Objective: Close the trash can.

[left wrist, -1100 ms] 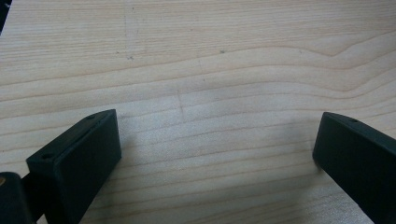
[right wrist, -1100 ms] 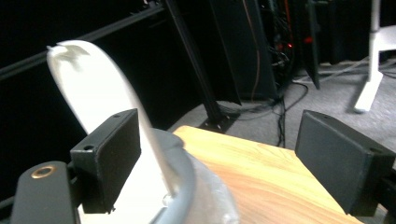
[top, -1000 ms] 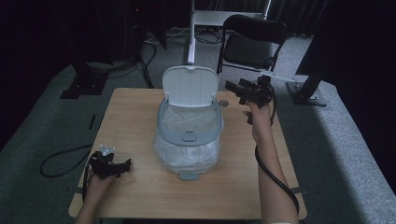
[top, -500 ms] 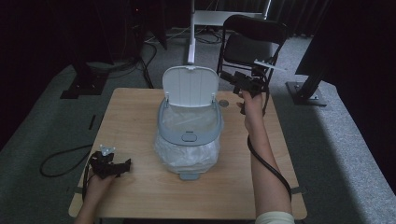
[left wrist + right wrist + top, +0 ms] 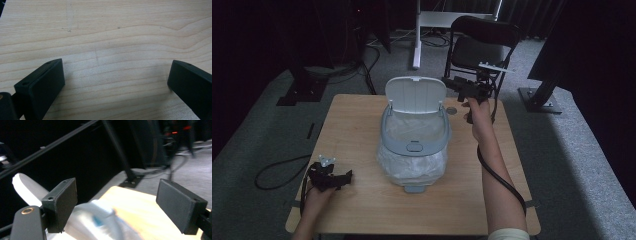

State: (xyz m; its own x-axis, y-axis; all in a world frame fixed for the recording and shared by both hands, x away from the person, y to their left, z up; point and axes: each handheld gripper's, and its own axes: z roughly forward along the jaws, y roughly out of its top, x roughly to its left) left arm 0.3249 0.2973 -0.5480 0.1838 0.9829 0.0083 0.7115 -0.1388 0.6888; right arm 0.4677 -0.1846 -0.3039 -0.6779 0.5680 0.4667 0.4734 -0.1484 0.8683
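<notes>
A grey-blue bin (image 5: 414,142) lined with a pale plastic bag stands mid-table, its white lid (image 5: 415,94) raised upright at the back. My right gripper (image 5: 448,81) is held in the air just right of the lid's top edge, jaws pointing left. In the right gripper view this gripper (image 5: 117,195) is open, with the lid (image 5: 27,188) at the left and the blurred bin rim (image 5: 100,216) below. My left gripper (image 5: 347,176) rests on the table's front left. In the left gripper view it (image 5: 115,77) stands open over bare wood (image 5: 112,37).
The wooden table (image 5: 352,120) has free room left and right of the bin. A small round mark (image 5: 451,110) lies by the bin's back right. Behind the table stand a black folding chair (image 5: 484,42) and a white post (image 5: 416,35). A cable (image 5: 274,175) trails on the floor.
My right gripper has moved left and slightly away, from beside the bin's right side up to the lid's top right edge. The left gripper has stayed put.
</notes>
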